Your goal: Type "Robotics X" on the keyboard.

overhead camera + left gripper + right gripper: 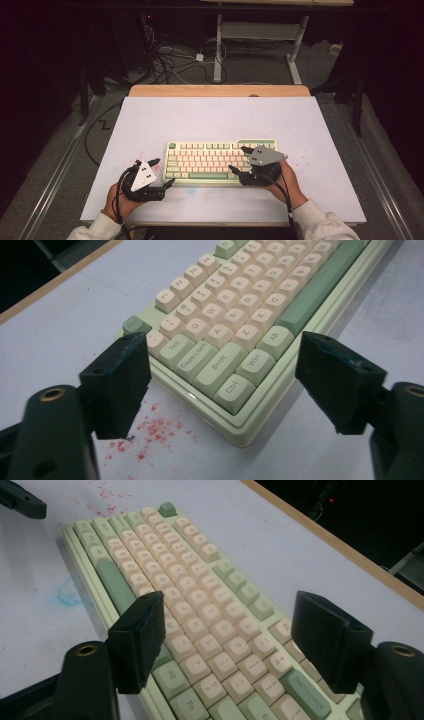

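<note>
A pale green keyboard (220,160) with cream and green keys lies on the white table (215,120), near its front edge. My left gripper (163,172) rests at the keyboard's left end, open. In the left gripper view the jaws (230,385) stand wide on either side of the keyboard's (240,315) front left corner, clear of it. My right gripper (239,159) hovers over the keyboard's right end, open too. In the right gripper view its jaws (235,637) straddle the right-hand keys of the keyboard (170,580) with nothing pinched. A tip of the left gripper (20,500) shows far off.
Red specks (150,430) dot the table by the keyboard's left corner, and a blue smudge (67,592) lies in front of it. A wooden strip (220,90) edges the table's far side. Beyond it are a desk frame (218,50) and cables (165,62) on the floor.
</note>
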